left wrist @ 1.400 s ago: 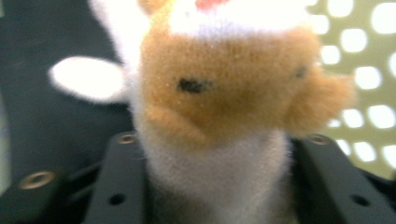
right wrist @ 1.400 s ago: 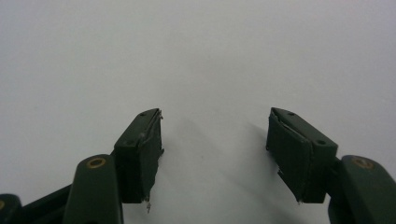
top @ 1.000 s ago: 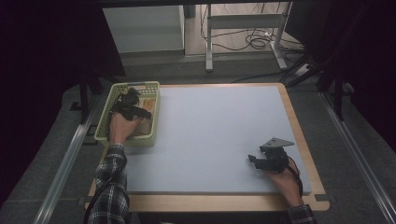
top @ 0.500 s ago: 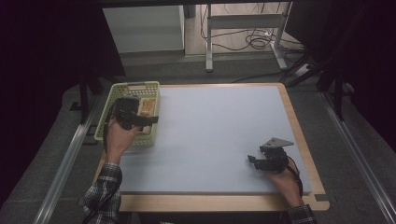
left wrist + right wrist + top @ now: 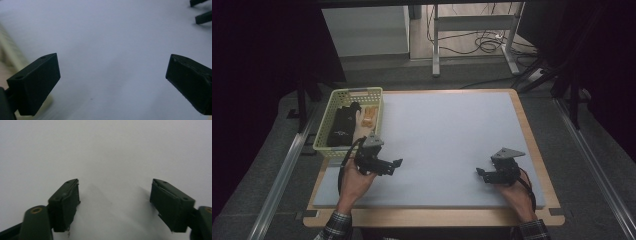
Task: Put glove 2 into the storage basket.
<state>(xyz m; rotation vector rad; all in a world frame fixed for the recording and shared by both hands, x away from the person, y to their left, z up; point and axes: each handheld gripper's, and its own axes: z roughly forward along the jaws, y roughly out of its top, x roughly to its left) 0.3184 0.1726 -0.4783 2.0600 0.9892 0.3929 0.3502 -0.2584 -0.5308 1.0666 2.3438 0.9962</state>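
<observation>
Both grippers empty over the grey mat (image 5: 447,140); yellow basket (image 5: 325,140) at its far-left corner.
Left gripper (image 5: 396,163) and right gripper (image 5: 480,173), jaws just opened wide, grip nothing. The lattice basket holds a black pouch (image 5: 341,127) beside an orange-tan item (image 5: 369,115); nothing intervenes.

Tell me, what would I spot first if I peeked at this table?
Probably the yellow basket at the table's far left corner, with a black thing and a tan thing lying inside. Next, the two black grippers resting on the pale mat: the left gripper just in front of the basket, the right gripper near the front right, both with jaws wide open and nothing between them.
</observation>
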